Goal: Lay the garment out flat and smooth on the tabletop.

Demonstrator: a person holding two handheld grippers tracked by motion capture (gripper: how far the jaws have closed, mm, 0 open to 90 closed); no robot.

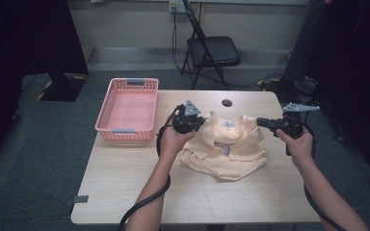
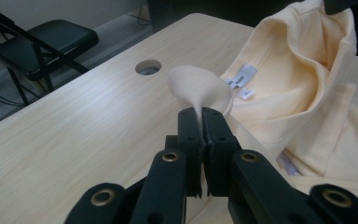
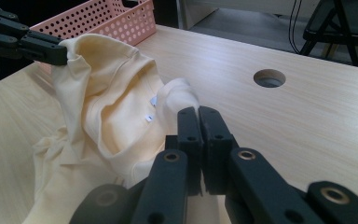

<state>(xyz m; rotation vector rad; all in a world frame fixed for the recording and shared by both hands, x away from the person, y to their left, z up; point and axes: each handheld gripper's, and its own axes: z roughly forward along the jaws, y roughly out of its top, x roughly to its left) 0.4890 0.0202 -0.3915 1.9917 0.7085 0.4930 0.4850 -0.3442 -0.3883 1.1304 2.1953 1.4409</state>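
A pale yellow shirt (image 1: 231,147) lies crumpled in the middle of the wooden table (image 1: 125,187), its collar and white label (image 2: 242,77) facing up. My left gripper (image 1: 203,122) is shut on a fold of cloth at the shirt's left shoulder; in the left gripper view the jaws (image 2: 200,114) pinch a raised tuft. My right gripper (image 1: 260,122) is shut on the shirt's right shoulder, the fabric caught between its closed jaws (image 3: 198,113). Both pinched corners are lifted slightly off the table. The left gripper (image 3: 42,49) also appears at the upper left of the right gripper view, holding the cloth.
A pink perforated basket (image 1: 127,108) stands empty at the table's far left. A round cable hole (image 1: 227,102) sits near the far edge behind the shirt. A black folding chair (image 1: 212,50) stands beyond the table. Bare tabletop spreads in front of the shirt.
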